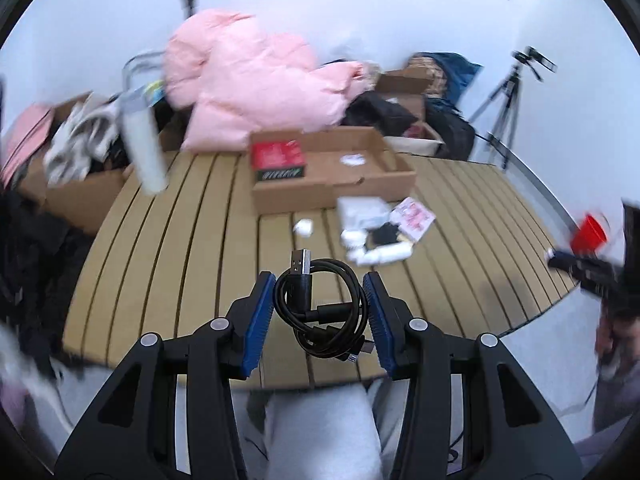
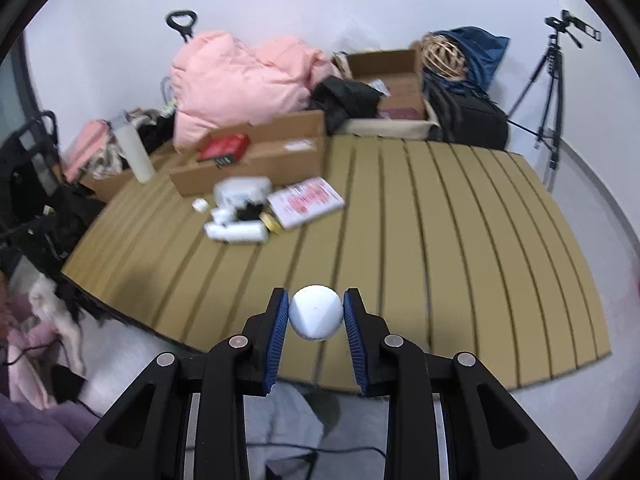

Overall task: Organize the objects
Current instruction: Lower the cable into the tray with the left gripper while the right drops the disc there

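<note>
My left gripper (image 1: 320,304) is shut on a coiled black USB cable (image 1: 320,308), held in the air above the near edge of the slatted wooden table (image 1: 180,240). Its blue pads press the coil from both sides. In the right wrist view my right gripper (image 2: 316,316) is shut on a small white round object (image 2: 316,312), also lifted over the table's near edge (image 2: 440,260). A shallow cardboard box (image 1: 360,184) (image 2: 248,160) at the far side holds a red packet (image 1: 276,154) (image 2: 224,146).
A heap of small white bottles, a black item and a pink-printed packet (image 1: 412,218) (image 2: 306,200) lies mid-table. A tall white bottle (image 1: 144,144) (image 2: 134,152) stands far left. Pink padded jacket (image 1: 256,92), boxes, bags and a tripod (image 2: 552,92) line the wall.
</note>
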A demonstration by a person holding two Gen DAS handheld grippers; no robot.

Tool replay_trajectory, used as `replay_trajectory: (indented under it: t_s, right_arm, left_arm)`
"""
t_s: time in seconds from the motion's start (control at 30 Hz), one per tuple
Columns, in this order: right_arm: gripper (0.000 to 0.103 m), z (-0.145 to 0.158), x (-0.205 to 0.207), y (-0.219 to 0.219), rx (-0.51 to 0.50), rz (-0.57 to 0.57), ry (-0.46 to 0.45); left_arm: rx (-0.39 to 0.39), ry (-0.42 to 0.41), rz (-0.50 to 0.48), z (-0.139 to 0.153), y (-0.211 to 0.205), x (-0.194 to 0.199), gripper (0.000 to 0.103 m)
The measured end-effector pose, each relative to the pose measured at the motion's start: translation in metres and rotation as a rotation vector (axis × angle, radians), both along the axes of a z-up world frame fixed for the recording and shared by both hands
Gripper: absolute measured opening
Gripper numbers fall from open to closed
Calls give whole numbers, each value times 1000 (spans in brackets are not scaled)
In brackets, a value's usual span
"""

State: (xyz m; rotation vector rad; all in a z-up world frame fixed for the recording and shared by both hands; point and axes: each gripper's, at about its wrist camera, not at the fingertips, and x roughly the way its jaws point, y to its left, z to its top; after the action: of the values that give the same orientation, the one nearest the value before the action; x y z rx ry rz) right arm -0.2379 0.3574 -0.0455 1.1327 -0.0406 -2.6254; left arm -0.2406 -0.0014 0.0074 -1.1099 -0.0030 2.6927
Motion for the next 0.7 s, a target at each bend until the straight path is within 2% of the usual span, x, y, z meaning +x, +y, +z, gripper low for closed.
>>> replay_trajectory:
  t_s: [0.07, 0.17, 0.23, 0.27, 0.33, 0.4, 0.43, 0.53, 0.57, 0.67, 0.7]
  right_arm:
    - [31, 29, -30, -4, -6, 68, 37]
    - [31, 67, -88, -13, -7, 129, 75]
    - [31, 87, -146, -25, -11, 165, 90]
    - [31, 91, -167, -31, -2, 165, 91]
    - [31, 89, -240, -54, 0, 183, 60]
    - [31, 73, -297, -73, -24, 201, -8]
    - [31, 60, -328, -84, -28, 193, -44]
    - [31, -1, -415, -122, 2, 151, -168]
    - [31, -18, -430, -130, 14, 141, -202]
    - [31, -69, -467, -155, 129, 115, -245]
    - [31, -80, -472, -156, 124, 112, -269]
  left_arm:
    - [-13, 11, -43, 17, 7, -28, 41]
    - [35, -40, -66, 36, 17, -99, 41]
    - [32, -60, -53, 37, 30, -161, 41]
    - [24, -54, -51, 35, 35, -184, 41]
    - [12, -60, -54, 20, 47, -241, 41]
    - [27, -120, -47, -6, 57, -302, 41]
    - [45, -159, -6, -26, 60, -338, 41]
    - [9, -231, 33, -73, 75, -396, 41]
    - [-11, -247, 32, -88, 82, -411, 41]
    - [-6, -295, 23, -121, 92, -443, 43]
    - [-22, -310, 25, -129, 94, -448, 44]
